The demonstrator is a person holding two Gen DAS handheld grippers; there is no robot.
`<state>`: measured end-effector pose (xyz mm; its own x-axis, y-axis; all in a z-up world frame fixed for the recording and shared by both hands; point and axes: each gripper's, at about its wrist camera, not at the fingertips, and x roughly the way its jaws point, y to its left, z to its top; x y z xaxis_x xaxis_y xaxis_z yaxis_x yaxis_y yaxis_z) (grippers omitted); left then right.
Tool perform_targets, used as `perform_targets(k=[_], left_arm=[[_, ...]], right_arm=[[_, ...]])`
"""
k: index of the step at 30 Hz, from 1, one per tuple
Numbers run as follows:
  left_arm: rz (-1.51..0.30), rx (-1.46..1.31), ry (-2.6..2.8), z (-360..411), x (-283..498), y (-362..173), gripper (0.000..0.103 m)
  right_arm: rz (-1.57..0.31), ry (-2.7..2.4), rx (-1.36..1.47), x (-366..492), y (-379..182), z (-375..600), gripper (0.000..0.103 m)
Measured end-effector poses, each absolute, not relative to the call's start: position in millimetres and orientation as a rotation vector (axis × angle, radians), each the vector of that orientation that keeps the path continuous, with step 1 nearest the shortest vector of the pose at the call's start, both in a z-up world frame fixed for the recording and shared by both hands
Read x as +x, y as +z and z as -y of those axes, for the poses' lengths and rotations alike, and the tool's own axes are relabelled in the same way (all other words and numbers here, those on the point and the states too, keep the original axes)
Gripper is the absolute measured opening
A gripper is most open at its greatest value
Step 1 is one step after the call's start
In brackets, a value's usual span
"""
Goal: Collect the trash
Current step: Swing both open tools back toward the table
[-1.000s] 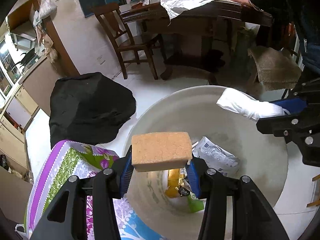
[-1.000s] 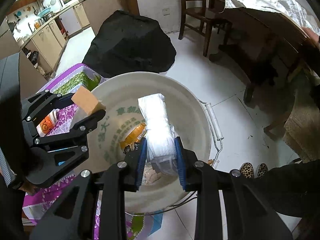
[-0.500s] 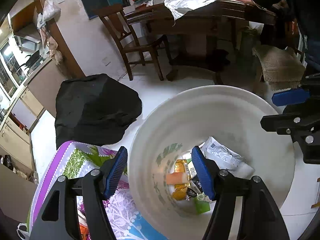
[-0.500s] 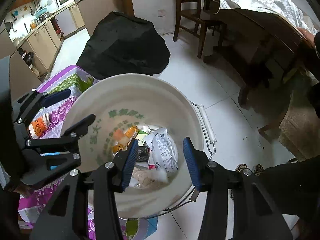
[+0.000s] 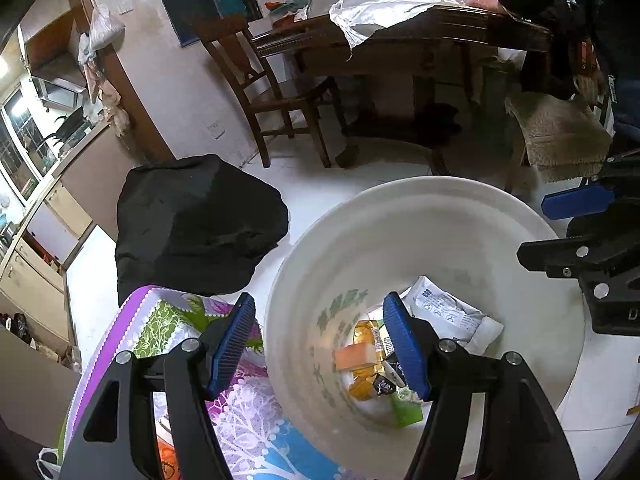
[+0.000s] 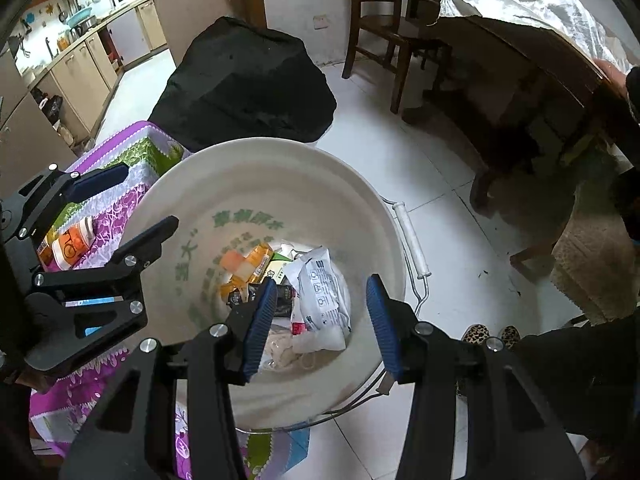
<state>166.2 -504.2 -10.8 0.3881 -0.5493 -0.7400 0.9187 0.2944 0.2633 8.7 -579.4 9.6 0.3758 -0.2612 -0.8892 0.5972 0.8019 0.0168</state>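
A white plastic bucket (image 5: 440,216) (image 6: 248,168) with green lettering stands on the floor and holds trash. Inside lie an orange sponge (image 5: 356,357) (image 6: 236,261), a white packet (image 5: 448,314) (image 6: 322,292) and yellow and green wrappers. My left gripper (image 5: 320,346) is open and empty above the bucket's left rim. My right gripper (image 6: 320,320) is open and empty above the bucket's near side. Each gripper shows in the other's view, the right one (image 5: 576,220) and the left one (image 6: 116,200).
A floral cloth-covered table (image 5: 168,320) (image 6: 120,184) sits beside the bucket with an orange-printed cup (image 6: 72,240) on it. A black covered bulk (image 5: 196,224), a wooden chair (image 5: 276,96), a dark wooden table (image 5: 420,48) and a stool with a mat (image 5: 560,136) stand on the white tile floor.
Both grippers opened. The sponge dropped from the left gripper and the white packet from the right gripper; both now lie inside the bucket.
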Motion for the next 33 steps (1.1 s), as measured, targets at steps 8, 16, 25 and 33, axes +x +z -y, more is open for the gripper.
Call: perform_targets(k=[8,16,25,33], left_arm=[[-0.557,0.748,-1.032,494,164,-6,0.067],[-0.552,0.703,-0.981,469,168,-4,0.069],[-0.535,0.629,-0.940,432,169,2,0.077],[-0.543,0.526,-0.945,379,174,10,0.089]], right_arm=[[-1.052,-0.579,0.346,7,7,574,0.055],[-0.980,-0.613,0.332,5,7,565,0.083],[-0.889,-0.614,0.316,-2,17,549,0.097],[-0.783,-0.533,0.386,-5,25,522,0.097]])
